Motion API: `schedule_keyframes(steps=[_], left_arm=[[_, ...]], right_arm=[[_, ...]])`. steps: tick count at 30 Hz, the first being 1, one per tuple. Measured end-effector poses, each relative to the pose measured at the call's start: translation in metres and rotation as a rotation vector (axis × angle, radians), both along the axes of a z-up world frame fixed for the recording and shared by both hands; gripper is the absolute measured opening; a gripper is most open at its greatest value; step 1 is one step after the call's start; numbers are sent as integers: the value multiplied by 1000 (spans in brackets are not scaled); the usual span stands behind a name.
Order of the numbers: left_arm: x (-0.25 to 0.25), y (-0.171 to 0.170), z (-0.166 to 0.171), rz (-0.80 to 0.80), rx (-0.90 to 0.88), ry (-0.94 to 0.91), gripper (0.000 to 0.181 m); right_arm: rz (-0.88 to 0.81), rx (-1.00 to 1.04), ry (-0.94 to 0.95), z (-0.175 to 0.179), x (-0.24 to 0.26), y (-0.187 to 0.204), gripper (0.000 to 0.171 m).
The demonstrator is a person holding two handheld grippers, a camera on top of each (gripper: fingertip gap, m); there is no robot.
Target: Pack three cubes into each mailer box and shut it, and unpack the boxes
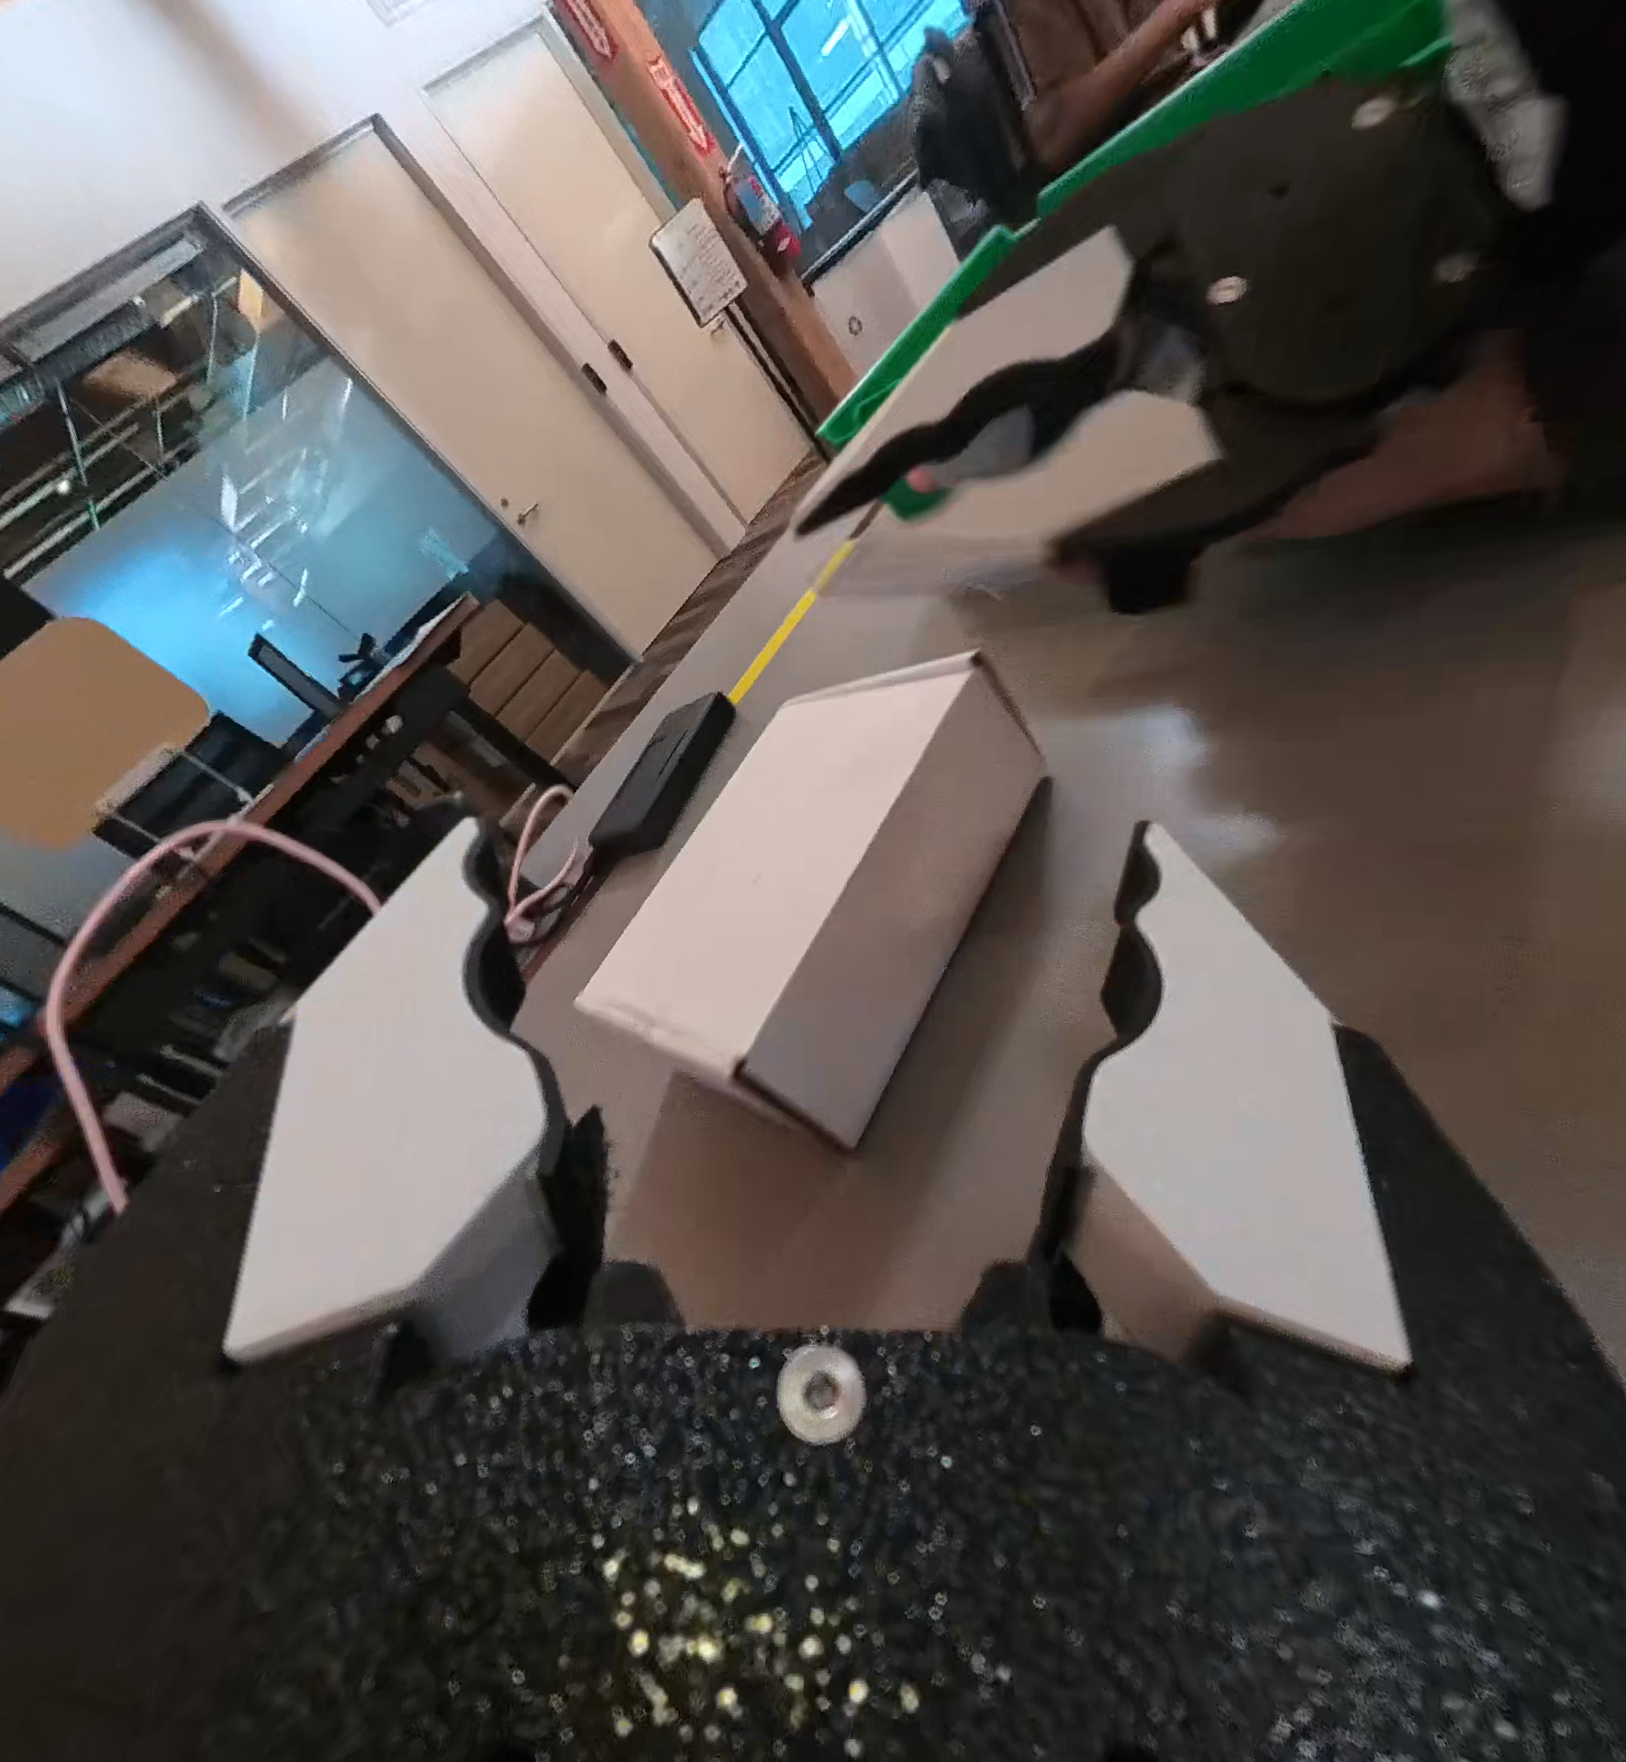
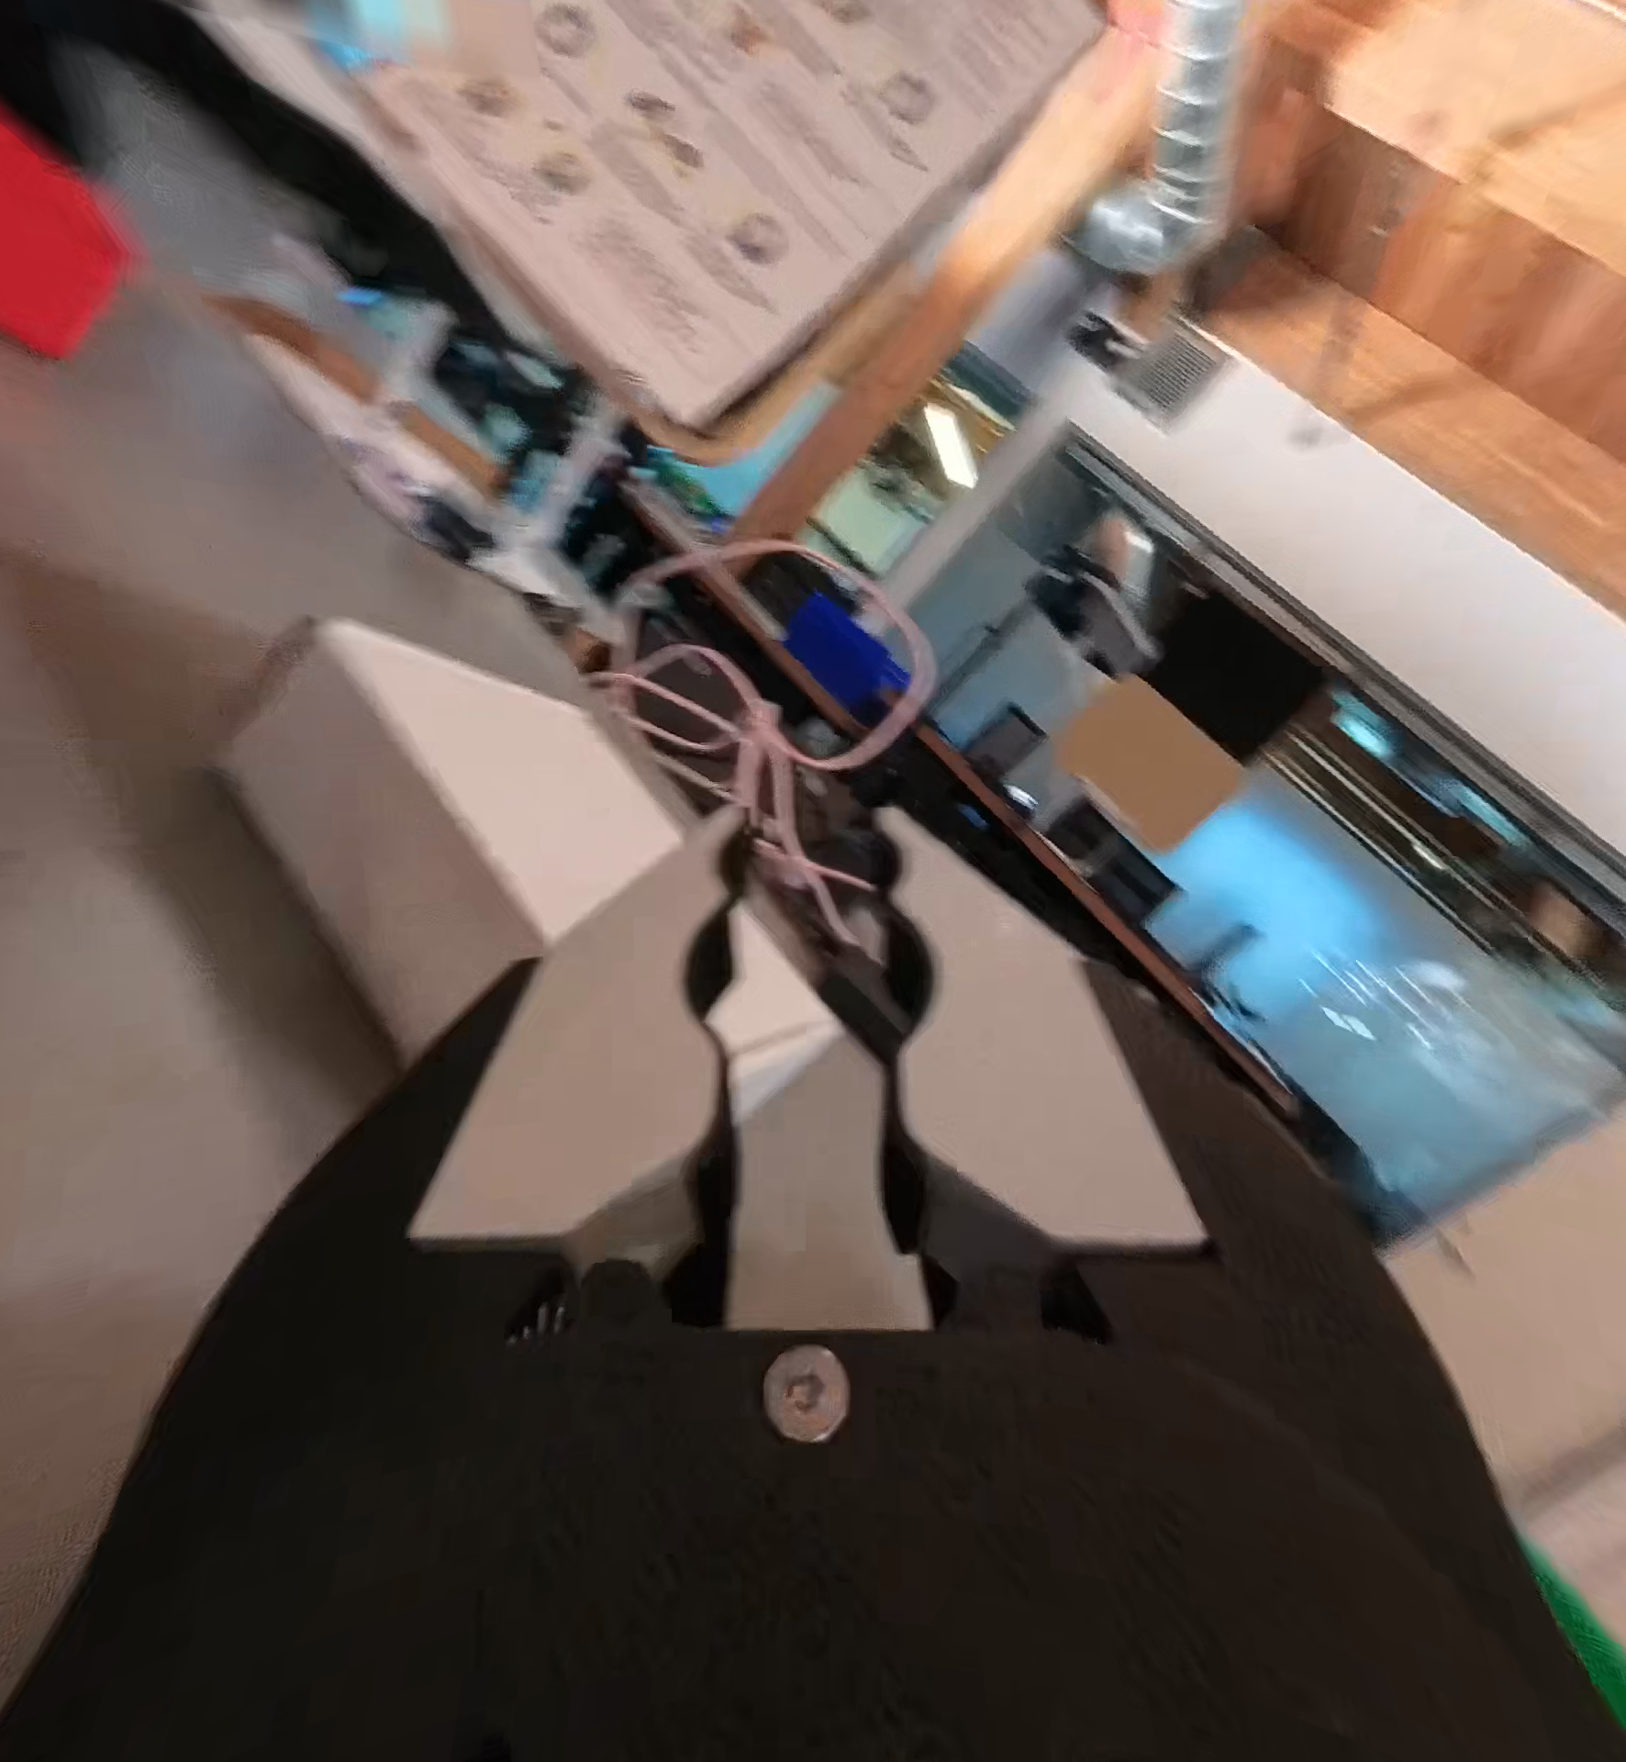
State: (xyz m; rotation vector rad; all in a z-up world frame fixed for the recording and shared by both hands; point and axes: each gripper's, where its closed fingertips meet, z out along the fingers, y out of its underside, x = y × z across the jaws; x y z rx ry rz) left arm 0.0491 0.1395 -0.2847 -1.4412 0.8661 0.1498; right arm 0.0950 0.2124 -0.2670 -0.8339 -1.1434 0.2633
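Observation:
A shut white mailer box (image 1: 819, 887) lies on the grey table (image 1: 1362, 858), just ahead of my left gripper (image 1: 809, 831). The left gripper is wide open and empty, and its fingers (image 1: 380, 1049) frame the box's near end without touching it. My right gripper (image 2: 804, 825) is held above the table; its jaws stand a narrow gap apart with nothing between them. It also shows in the left wrist view (image 1: 885, 486), beyond the box. The box shows blurred in the right wrist view (image 2: 437, 791), to the left of the fingers. No cubes are in view.
A black device (image 1: 666, 772) with a pink cable (image 1: 542, 858) lies at the table's left edge, beside the box. A yellow tape line (image 1: 781, 629) runs past it. A green bin (image 1: 933, 315) stands at the far end. A red bin (image 2: 8, 257) shows at the upper left.

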Motion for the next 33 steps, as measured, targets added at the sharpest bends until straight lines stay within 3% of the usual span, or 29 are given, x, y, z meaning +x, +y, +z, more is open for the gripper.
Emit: schedule_keyframes(steps=[3, 8, 13, 16, 18, 20, 23, 26, 33], left_arm=[[-26, 6, -3, -5, -64, -104, 122], [-32, 9, -2, -73, -136, -280, 118], [-28, 5, -8, -83, -140, -166, 119], [-26, 3, -16, -99, -159, -114, 120], [-26, 1, -20, -117, -179, -104, 121], [-28, 0, -21, -131, -190, -112, 121], [-33, -1, -17, -139, -193, -130, 121], [-40, -2, -14, -135, -184, -118, 122], [-50, -2, -26, -86, -137, 80, 124]], right_arm=[[109, 18, -190, -20, -20, -23, 51], [130, -152, -353, -41, -36, -28, 61], [123, -191, -486, -51, -57, -32, 68], [159, -285, -606, -49, -71, -30, 100], [168, -389, -721, -50, -78, -19, 130], [167, -460, -889, -60, -81, -7, 148], [202, -540, -1117, -79, -80, 1, 149], [212, -643, -1274, -93, -73, 5, 133], [320, -805, -1341, -89, -68, -5, 123]])
